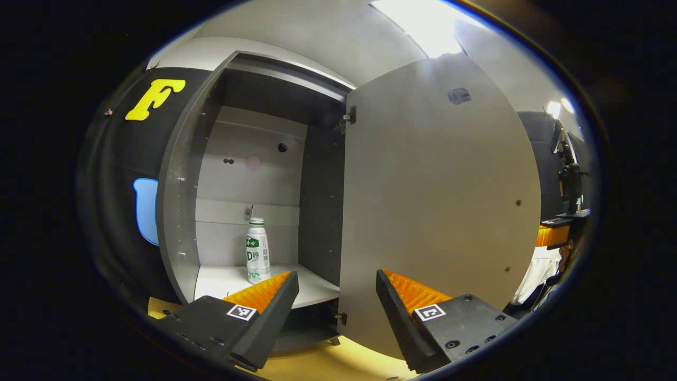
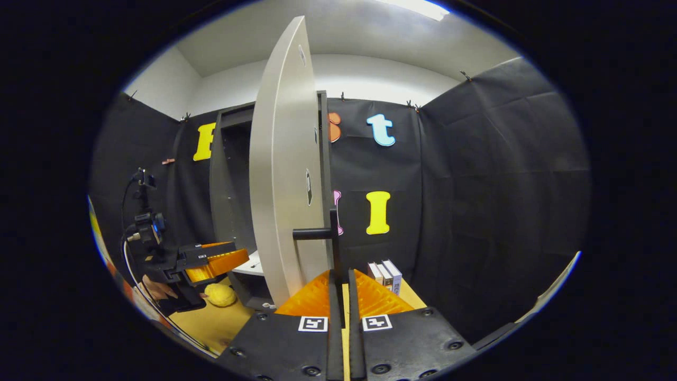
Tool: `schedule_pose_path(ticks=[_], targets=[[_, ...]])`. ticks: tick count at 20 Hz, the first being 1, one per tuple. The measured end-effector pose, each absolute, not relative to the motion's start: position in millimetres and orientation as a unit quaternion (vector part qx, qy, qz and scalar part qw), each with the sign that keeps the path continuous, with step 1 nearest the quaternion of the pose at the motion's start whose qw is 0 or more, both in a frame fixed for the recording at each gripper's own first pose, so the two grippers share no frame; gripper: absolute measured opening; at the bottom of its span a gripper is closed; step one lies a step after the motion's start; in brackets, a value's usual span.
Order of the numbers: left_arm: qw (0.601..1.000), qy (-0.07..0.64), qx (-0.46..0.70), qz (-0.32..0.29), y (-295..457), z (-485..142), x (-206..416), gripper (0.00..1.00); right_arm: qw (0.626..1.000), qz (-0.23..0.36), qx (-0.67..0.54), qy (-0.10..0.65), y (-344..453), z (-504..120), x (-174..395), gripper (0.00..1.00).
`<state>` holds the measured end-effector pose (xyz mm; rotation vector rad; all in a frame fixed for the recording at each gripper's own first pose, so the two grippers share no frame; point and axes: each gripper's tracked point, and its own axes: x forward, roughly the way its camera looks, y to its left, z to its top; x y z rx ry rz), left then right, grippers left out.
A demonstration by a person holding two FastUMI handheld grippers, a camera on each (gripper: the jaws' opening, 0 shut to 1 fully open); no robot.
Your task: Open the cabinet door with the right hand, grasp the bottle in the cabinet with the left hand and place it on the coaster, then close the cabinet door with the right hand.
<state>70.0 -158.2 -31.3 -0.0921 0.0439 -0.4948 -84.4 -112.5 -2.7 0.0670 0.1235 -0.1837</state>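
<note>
One bottle (image 1: 257, 250) upright, light, slick plastic; grip its mid-body. My left gripper (image 1: 336, 296) gapes empty; right gripper (image 2: 338, 296) clamps the door handle (image 2: 332, 248).

The cabinet door (image 2: 285, 174) hides the cabinet's inside — bottle label (image 1: 257, 256) too small to tell.

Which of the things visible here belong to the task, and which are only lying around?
Belong to the task:
- bottle, upright on the cabinet shelf
- cabinet door, swung open
- door handle, clamped by the right gripper
- left gripper, open, facing the bottle

Lying about:
- books behind the door
- yellow lump on the table
</note>
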Motion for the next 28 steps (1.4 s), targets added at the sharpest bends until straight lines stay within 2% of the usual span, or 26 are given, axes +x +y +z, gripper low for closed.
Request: schedule_pose_path(ticks=[4, 7, 8, 9, 10, 13, 15, 16, 17, 21, 22, 23, 28], targets=[[0.97, 0.019, -0.042, -0.239, -161.0, -30.6, 82.8, 0.93, 0.995, -0.069, 0.026, 0.071, -112.1, -7.9, -89.9, 0.09], [0.972, 0.016, -0.036, -0.231, -156.6, -32.1, 96.0, 0.93, 0.994, -0.076, 0.034, 0.073, -115.6, -6.2, -110.4, 0.12], [0.974, 0.015, -0.03, -0.226, -153.0, -32.9, 100.8, 0.89, 0.994, -0.082, 0.039, 0.066, -116.4, -0.9, -115.5, 0.14], [0.975, 0.014, -0.025, -0.221, -149.6, -34.6, 107.2, 0.93, 0.993, -0.095, 0.041, 0.058, -118.7, 5.8, -124.3, 0.14], [0.976, 0.013, -0.021, -0.216, -145.0, -36.0, 113.4, 0.93, 0.992, -0.108, 0.041, 0.051, -120.2, 10.8, -133.4, 0.14], [0.981, 0.013, -0.007, -0.196, -126.7, -43.5, 142.2, 0.93, 0.989, -0.143, 0.02, 0.022, -112.7, 34.0, -163.1, 0.09], [0.985, 0.012, 0.001, -0.173, -112.8, -47.0, 168.7, 0.88, 0.989, -0.148, 0.0, 0.001, -94.6, 45.2, -170.6, 0.1], [0.986, 0.011, 0.0, -0.164, -106.7, -48.2, 183.0, 0.93, 0.989, -0.145, -0.01, -0.004, -84.5, 46.1, -170.9, 0.09], [0.988, 0.011, -0.001, -0.155, -102.5, -51.2, 195.9, 0.93, 0.99, -0.141, -0.018, -0.008, -75.6, 46.6, -171.3, 0.09], [0.99, 0.015, 0.025, -0.136, -93.2, -67.9, 251.5, 0.93, 0.995, -0.101, -0.011, -0.025, -36.0, 56.7, -157.8, 0.1], [0.99, 0.02, 0.025, -0.134, -94.0, -73.6, 264.4, 0.89, 0.995, -0.094, -0.011, -0.024, -29.6, 56.0, -151.5, 0.11], [0.991, 0.026, 0.022, -0.132, -94.8, -80.6, 277.5, 0.93, 0.996, -0.09, -0.017, -0.023, -23.8, 54.8, -147.1, 0.11], [0.994, 0.054, -0.005, -0.097, -85.5, -110.6, 338.7, 0.92, 0.996, -0.084, -0.029, -0.012, -11.3, 48.2, -130.7, 0.08]])
